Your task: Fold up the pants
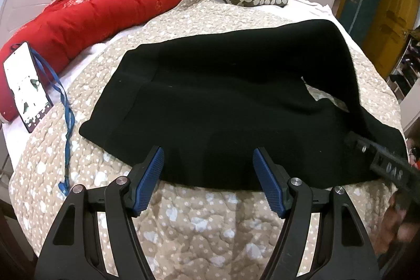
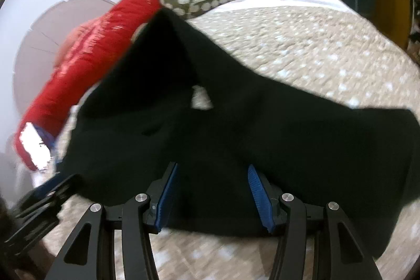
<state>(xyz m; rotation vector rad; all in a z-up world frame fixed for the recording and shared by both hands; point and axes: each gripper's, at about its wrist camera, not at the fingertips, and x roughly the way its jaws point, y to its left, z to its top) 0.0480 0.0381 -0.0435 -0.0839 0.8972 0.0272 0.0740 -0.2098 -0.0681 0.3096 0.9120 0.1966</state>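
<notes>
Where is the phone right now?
In the left wrist view the phone lies at the far left of the bed, leaning on the red comforter, left of the black pants.

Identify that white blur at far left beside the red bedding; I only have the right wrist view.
Observer: It is a smartphone, screen lit, resting against the red comforter.
Operator: Check whether anything trails from it.
Observer: A blue lanyard runs from it down the quilt, apart from the black pants.
Operator: Report the left jaws.
Observer: The left gripper has its jaws open over the pants' near edge.
</notes>
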